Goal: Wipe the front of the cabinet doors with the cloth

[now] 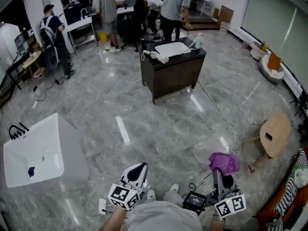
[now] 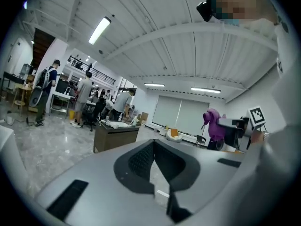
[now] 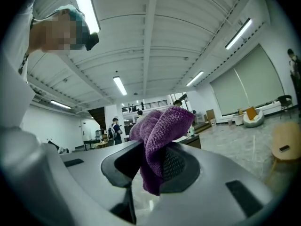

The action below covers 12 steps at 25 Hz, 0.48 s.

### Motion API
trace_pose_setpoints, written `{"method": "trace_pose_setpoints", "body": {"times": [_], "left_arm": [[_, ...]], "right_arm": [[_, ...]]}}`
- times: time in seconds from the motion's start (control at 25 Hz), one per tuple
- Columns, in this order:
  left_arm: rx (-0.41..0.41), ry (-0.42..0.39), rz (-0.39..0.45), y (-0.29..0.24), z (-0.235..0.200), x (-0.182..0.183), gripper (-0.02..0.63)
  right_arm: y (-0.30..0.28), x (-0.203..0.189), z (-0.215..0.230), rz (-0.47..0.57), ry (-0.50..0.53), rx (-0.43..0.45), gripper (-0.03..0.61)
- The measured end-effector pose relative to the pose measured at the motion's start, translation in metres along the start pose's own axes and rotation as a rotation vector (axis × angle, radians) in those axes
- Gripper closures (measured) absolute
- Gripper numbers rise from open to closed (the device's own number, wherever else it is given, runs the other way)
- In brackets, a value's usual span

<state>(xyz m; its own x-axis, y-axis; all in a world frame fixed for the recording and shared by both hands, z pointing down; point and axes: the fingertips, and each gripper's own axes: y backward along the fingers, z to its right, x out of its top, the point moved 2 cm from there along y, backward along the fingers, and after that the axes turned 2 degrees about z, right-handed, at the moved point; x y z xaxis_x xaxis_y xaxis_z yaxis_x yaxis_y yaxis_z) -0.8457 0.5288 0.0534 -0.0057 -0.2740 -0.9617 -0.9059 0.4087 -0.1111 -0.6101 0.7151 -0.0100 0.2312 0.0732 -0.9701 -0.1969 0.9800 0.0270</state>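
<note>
Both claws sit low, close to the body, pointing roughly level. The left claw [image 1: 137, 170] is pressed together, empty. The right claw [image 1: 220, 176] clamps the purple cloth [image 1: 224, 162], which its own view shows bunched upward. The dark cabinet [image 1: 175, 76] stands well apart across the floor [image 1: 159, 129], with a white cable [image 1: 219, 112] trailing between.

The cloth [image 3: 162, 126] pinched in my right tool [image 3: 153, 166] is purple, nubbly microfibre, set against the tool's smooth, matt grey plastic. At twelve o'clock the cabinet [image 1: 173, 76] looks like dark matt wood, standing on a glossy, marble-look grey floor [image 1: 144, 114].
</note>
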Motion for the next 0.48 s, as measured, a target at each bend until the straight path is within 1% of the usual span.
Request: {"method": "trace_pose_setpoints", "body": {"times": [0.12, 0.24, 0.36, 0.48], "left_arm": [[-0.018, -0.032, 0.019, -0.011, 0.011, 0.006, 0.611], [0.001, -0.034, 0.022, -0.027, 0.026, 0.007, 0.611], [0.017, -0.034, 0.019, -0.04, 0.048, 0.014, 0.611], [0.016, -0.079, 0.028, -0.055, 0.068, 0.028, 0.611]], "right_arm": [[0.004, 0.007, 0.015, 0.005, 0.042, -0.008, 0.476], [-0.001, 0.013, 0.035, 0.003, 0.079, 0.003, 0.476], [0.0, 0.018, 0.052, -0.019, 0.098, 0.034, 0.476], [0.001, 0.024, 0.067, -0.01, 0.1, 0.069, 0.476]]}}
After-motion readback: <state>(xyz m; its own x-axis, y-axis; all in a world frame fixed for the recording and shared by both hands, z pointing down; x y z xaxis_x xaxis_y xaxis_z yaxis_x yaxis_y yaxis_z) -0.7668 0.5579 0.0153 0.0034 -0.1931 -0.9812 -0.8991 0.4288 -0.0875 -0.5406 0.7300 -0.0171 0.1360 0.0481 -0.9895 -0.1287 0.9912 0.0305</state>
